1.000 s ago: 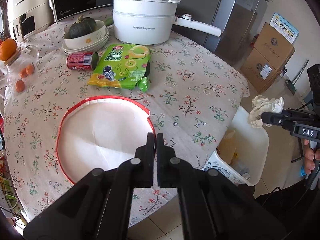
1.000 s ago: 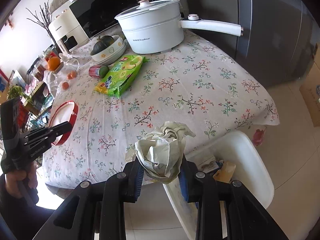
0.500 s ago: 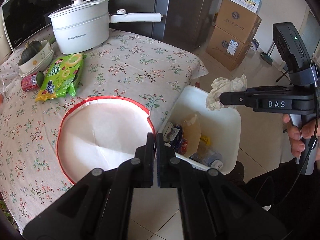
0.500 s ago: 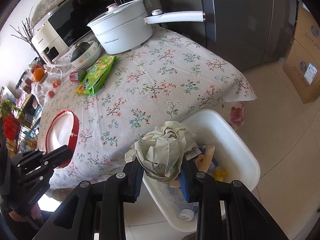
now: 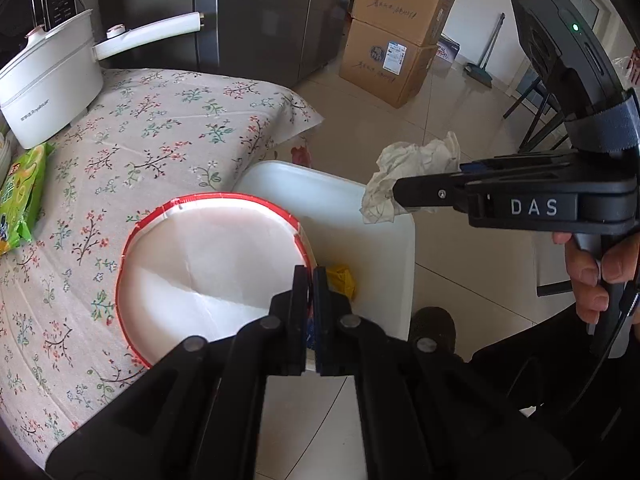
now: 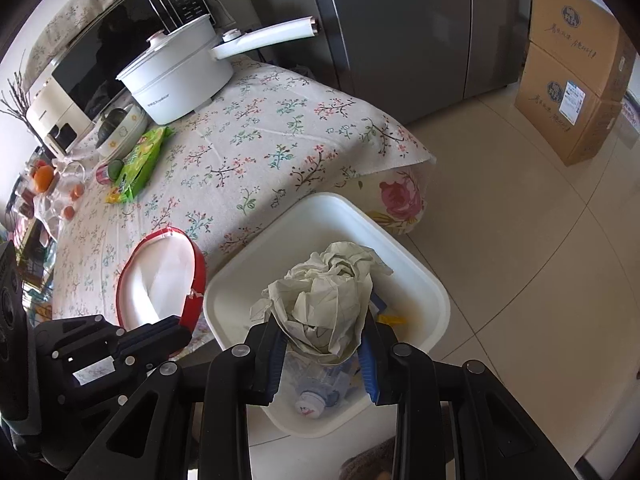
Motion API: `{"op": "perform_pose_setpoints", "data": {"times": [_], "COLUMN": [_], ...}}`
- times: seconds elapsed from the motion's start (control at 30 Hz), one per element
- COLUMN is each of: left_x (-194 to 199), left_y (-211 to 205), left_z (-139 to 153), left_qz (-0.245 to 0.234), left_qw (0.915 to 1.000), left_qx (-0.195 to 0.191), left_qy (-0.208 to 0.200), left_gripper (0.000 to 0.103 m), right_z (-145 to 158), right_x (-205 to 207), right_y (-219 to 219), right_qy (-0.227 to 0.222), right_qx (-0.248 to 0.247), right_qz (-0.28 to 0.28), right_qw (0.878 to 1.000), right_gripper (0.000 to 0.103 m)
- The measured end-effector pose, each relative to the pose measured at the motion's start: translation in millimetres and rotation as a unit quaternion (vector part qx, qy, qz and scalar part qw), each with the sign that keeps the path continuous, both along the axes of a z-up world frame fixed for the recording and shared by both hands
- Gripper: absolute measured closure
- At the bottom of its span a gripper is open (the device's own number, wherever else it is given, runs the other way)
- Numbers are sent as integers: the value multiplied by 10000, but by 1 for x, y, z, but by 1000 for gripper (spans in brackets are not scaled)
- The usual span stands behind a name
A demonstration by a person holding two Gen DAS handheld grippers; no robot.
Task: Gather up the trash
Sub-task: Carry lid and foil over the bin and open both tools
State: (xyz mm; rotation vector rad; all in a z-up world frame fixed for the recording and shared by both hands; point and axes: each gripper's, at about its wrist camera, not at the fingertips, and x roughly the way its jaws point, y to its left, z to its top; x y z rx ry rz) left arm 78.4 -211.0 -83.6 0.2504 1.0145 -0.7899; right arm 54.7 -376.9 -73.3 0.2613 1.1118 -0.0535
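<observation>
Two grippers seen | right gripper [image 6: 322, 354] clamped on tissue [image 6: 326, 300] above bin [image 6: 434, 296] | left gripper [image 5: 309, 292] pinching plate [image 5: 208, 264] rim beside bin | one bottle [image 6: 316, 390] shown only by right view | two boxes [image 5: 394, 36]

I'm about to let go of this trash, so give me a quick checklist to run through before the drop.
1. Right gripper grips the crumpled paper firmly: ok, wad pinched between both fingers.
2. Paper is over the white bin: ok in the right wrist view, it hangs above the opening.
3. Bin has room: ok, a bottle and scraps lie low inside.
4. Left gripper holds the paper plate securely: ok, shut on its rim.
5. Plate is over the bin: not ok, it hangs mostly over the tablecloth.
6. Height of paper above bin: cannot tell.
</observation>
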Motion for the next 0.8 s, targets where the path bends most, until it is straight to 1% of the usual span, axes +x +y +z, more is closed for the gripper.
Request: {"op": "perform_pose_setpoints", "data": {"times": [0.17, 0.27, 0.3, 0.33, 0.4, 0.47, 0.6, 0.67, 0.73, 0.8], "left_x": [5, 8, 9, 10, 13, 16, 24, 28, 32, 36], "left_y": [-19, -26, -26, -26, -23, -18, -3, 8, 21, 34], "left_z": [-8, -9, -9, -7, -3, 0, 4, 5, 6, 5], "left_qz": [-72, -86, -70, -68, 3, 71, 303, 443, 595, 759], "left_qw": [9998, 9999, 9999, 9999, 9999, 9999, 9995, 9990, 9982, 9968], "left_qx": [-93, -65, -59, -76, -112, -141, -70, -30, 23, 91], "left_qy": [151, 93, 55, 56, 4, -29, -57, -72, -123, -214], "left_gripper": [100, 99, 95, 85, 73, 72, 71, 69, 60, 54], "right_z": [-7, -10, -11, -12, -13, -14, -15, -16, -15, -16], "right_x": [-7, -10, -11, -12, -14, -15, -13, -12, -11, -7], "right_y": [-19, -31, -34, -37, -42, -44, -43, -40, -37, -34], "right_qy": [83, 128, 140, 149, 164, 180, 209, 210, 212, 224], "right_qx": [-45, -45, -37, -33, -32, -35, -41, -45, -49, -52], "right_qz": [-184, -316, -351, -380, -418, -431, -408, -383, -350, -311], "right_qw": [9998, 9994, 9993, 9992, 9990, 9989, 9989, 9990, 9992, 9993], "right_gripper": [71, 70, 70, 70, 70, 70, 70, 70, 70, 69]}}
